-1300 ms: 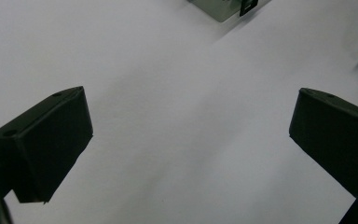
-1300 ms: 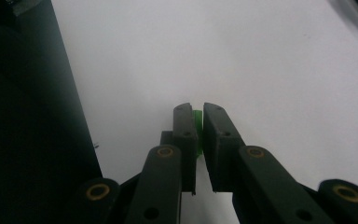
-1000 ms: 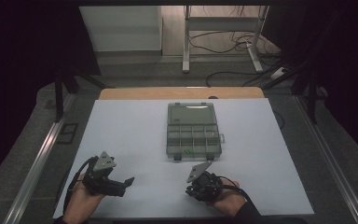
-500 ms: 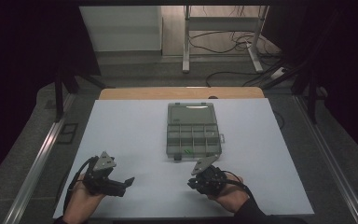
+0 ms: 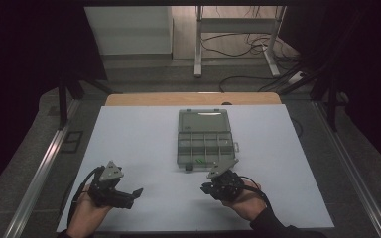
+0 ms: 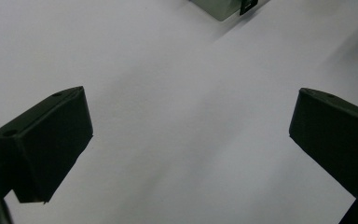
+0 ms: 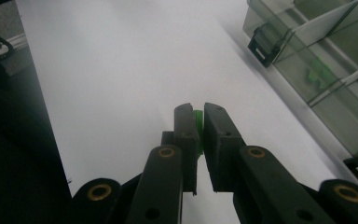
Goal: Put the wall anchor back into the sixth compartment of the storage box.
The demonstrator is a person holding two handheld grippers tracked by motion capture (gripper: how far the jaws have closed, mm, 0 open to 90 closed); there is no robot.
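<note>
A grey-green compartment box lies open in the middle of the white table, its lid folded away from me. One near compartment holds small green pieces. My right gripper hovers just in front of the box's near edge, shut on a small green piece that peeks out between its fingertips. In the right gripper view the box stands to the upper right. My left gripper rests at the near left of the table, open with nothing between its fingers. A corner of the box shows at the top of the left gripper view.
The white sheet covers most of the table, with a wooden strip at the far edge. Metal rails run along both sides. A table frame and cables stand on the floor behind.
My right gripper has moved a little up and toward the box's near edge, still closed on the green piece. The left gripper has stayed in place.
</note>
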